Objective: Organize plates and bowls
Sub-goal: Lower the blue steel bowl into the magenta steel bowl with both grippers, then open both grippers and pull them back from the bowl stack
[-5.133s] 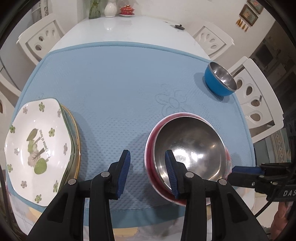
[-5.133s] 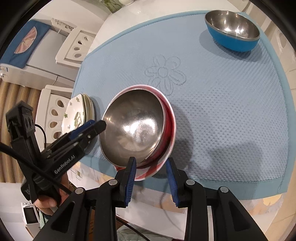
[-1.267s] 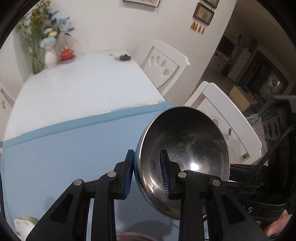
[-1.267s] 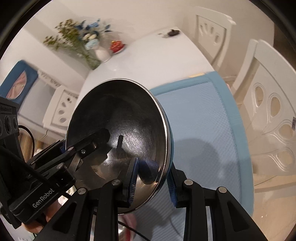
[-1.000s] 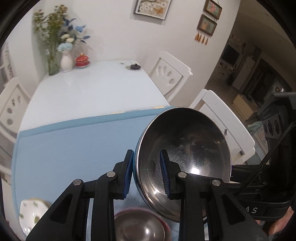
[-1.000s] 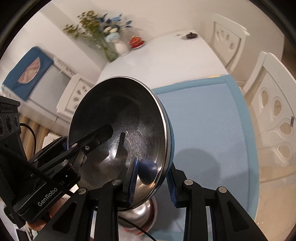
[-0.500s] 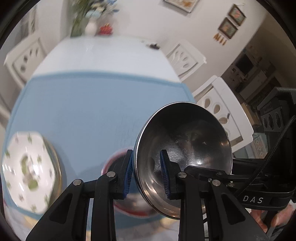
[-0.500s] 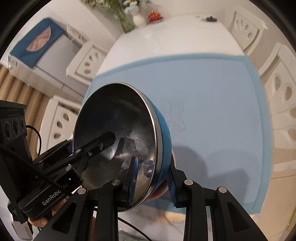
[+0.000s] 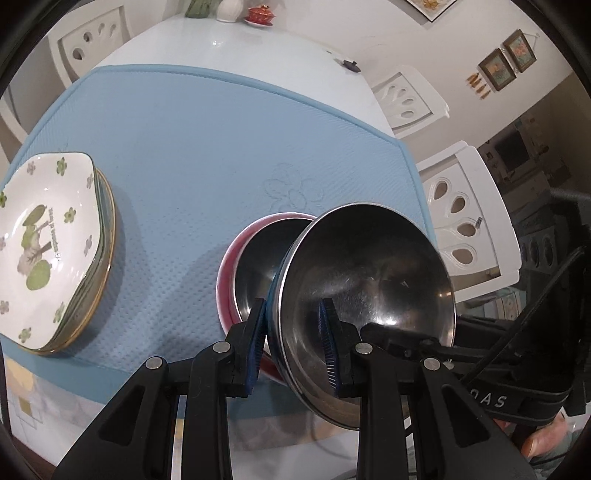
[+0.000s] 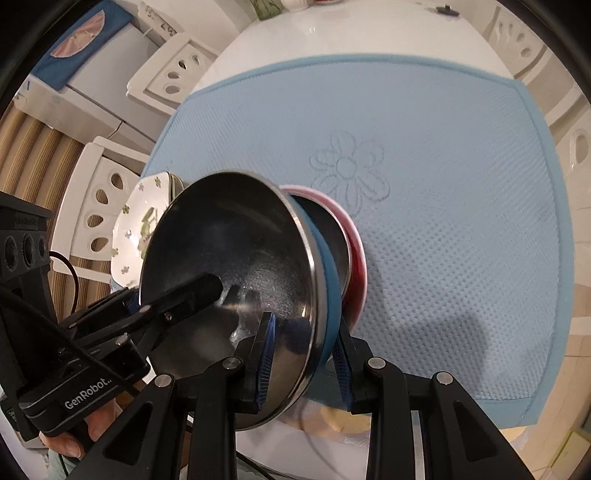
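A blue bowl with a steel inside (image 9: 369,273) (image 10: 229,258) hangs tilted in the air, held on opposite sides of its rim. My left gripper (image 9: 293,341) is shut on its near-left rim and my right gripper (image 10: 303,360) is shut on its rim from the other side. Just beyond and below it a red bowl with a steel inside (image 9: 255,258) (image 10: 347,236) stands on the blue mat (image 9: 192,147) (image 10: 443,184). A stack of flowered plates (image 9: 44,251) (image 10: 144,221) lies at the mat's left edge.
White chairs (image 9: 465,206) (image 10: 107,195) stand around the white table (image 9: 236,44). A vase and a small red dish (image 9: 260,14) sit at the table's far end. The mat's near edge lies just below the bowls.
Both grippers have carried the blue bowl down and toward the near edge; it now hangs right over the red bowl. The view has tilted down onto the mat.
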